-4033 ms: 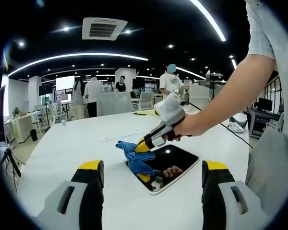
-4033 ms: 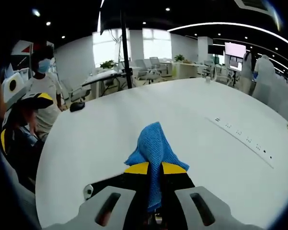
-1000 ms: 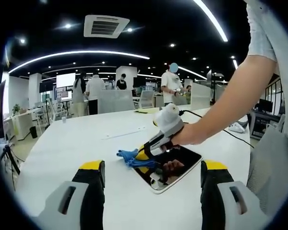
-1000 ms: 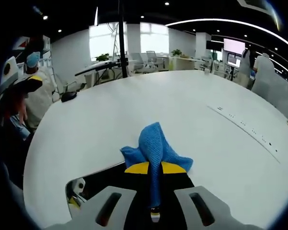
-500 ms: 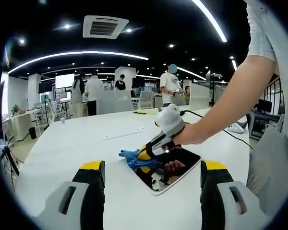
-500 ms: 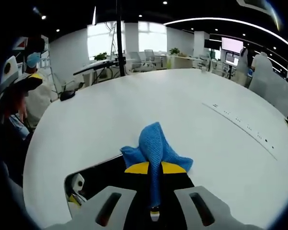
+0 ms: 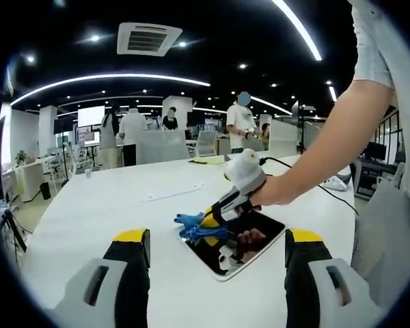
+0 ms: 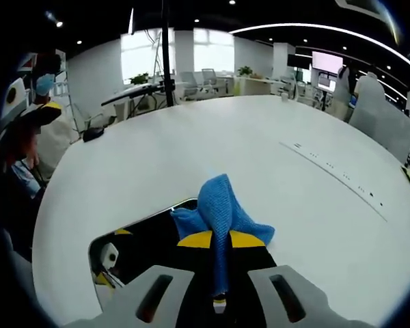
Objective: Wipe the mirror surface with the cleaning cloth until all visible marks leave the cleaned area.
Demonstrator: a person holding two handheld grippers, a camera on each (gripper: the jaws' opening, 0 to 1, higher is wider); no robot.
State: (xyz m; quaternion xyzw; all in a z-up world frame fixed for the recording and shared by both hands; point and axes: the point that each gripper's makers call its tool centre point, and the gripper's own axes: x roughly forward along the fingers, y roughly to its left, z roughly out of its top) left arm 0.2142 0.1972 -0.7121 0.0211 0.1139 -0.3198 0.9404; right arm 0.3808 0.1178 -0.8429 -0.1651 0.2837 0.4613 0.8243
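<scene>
Glossy glass, rough cloth, matt bench

The mirror is dark, glossy and reflective; the blue cleaning cloth looks coarse and knitted; the white bench is smooth and matt; the right tool looks like grey and yellow plastic.

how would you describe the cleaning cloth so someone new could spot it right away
Find the big white table, then the dark mirror lying flat on it. The cleaning cloth is the crumpled blue fabric at the mirror's edge, pinched in the right gripper, the only blue thing there.
</scene>
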